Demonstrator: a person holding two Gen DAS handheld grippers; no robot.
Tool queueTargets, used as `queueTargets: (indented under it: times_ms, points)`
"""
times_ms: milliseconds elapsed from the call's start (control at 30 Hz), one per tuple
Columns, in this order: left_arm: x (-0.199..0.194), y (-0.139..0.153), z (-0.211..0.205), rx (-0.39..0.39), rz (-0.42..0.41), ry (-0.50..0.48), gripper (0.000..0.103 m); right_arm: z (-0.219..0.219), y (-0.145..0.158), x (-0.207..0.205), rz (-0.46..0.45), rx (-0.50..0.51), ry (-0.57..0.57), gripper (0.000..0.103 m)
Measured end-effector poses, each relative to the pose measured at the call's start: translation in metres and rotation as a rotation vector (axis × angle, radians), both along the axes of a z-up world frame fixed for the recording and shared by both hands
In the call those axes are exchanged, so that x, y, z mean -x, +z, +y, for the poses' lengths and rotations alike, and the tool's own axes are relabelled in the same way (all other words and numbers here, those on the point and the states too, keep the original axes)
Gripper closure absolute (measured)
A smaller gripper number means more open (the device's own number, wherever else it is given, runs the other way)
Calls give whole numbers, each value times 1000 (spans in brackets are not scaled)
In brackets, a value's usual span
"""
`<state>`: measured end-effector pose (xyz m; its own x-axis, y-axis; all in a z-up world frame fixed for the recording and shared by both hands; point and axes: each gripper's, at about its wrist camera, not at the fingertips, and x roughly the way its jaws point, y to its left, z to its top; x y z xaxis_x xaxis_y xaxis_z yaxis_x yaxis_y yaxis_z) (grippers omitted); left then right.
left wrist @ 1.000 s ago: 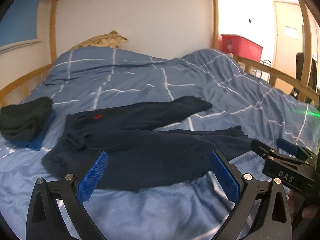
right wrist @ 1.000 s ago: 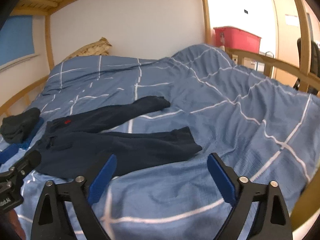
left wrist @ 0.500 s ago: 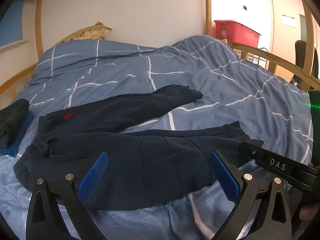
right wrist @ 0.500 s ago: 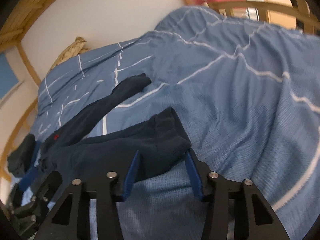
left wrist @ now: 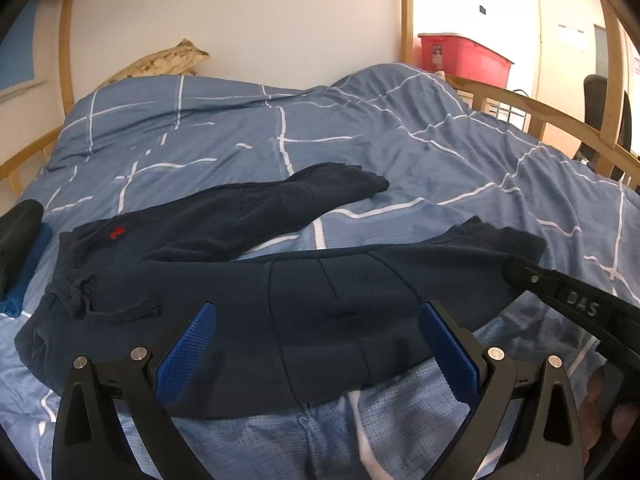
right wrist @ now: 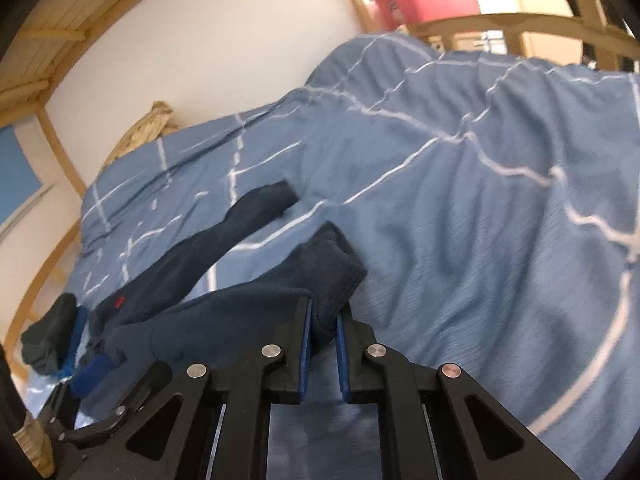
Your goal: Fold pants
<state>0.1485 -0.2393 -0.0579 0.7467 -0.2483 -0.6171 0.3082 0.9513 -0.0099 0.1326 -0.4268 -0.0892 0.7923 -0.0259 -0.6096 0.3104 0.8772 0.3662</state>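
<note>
The navy pants (left wrist: 248, 280) lie spread on the blue checked duvet (left wrist: 440, 152) of the bed, waistband and drawstring to the left, both legs running right, the far leg angling away toward the wall and the near leg stretched along the near edge. A second ago the right claw (right wrist: 322, 332) hung wide above bare duvet, short of the cloth; now it has come down onto the hem of the near leg (right wrist: 332, 268), and its blue pads are closing with a bunched fold of cuff pinched between them. The left claw (left wrist: 316, 344) has dropped closer too, but its pads stand wide apart, straddling the middle of the near leg without gripping anything. So the fold has only reached its first hold: one end of the near leg is caught, the waist end is free. Judging by this, the left claw needs its own grip before the near leg can be carried over onto the far one
</note>
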Motion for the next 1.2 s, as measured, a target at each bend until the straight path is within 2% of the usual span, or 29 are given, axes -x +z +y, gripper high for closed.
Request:
queueTargets:
  times_ms: [67,233,333,433,500,633,733,933,1067,1200]
  points:
    - [1,0,2,6,9,-2,0,-3,-5,-3,16,-29,-8,92]
    - [5,1,15,-7,6,20,0,3,-22,-10,103,-2,-29,92]
    - [3,2,33,20,28,52,0,8,-24,-12,136,14,-48,90]
    - [4,6,50,42,32,80,0,11,-19,-9,141,22,-72,77]
    - [6,11,63,54,23,97,0,17,-13,-3,137,47,-105,64]
    - [8,22,91,54,-5,141,0,35,7,11,96,94,-137,61]
    - [-3,32,100,58,1,124,0,48,25,8,58,126,-93,61]
    - [-42,58,91,41,-36,46,0,53,49,-30,6,74,32,61]
    - [-80,66,76,22,-48,-8,0,50,54,-65,-4,69,98,61]
    - [-112,59,59,-27,-45,-13,0,35,45,-107,14,48,129,61]
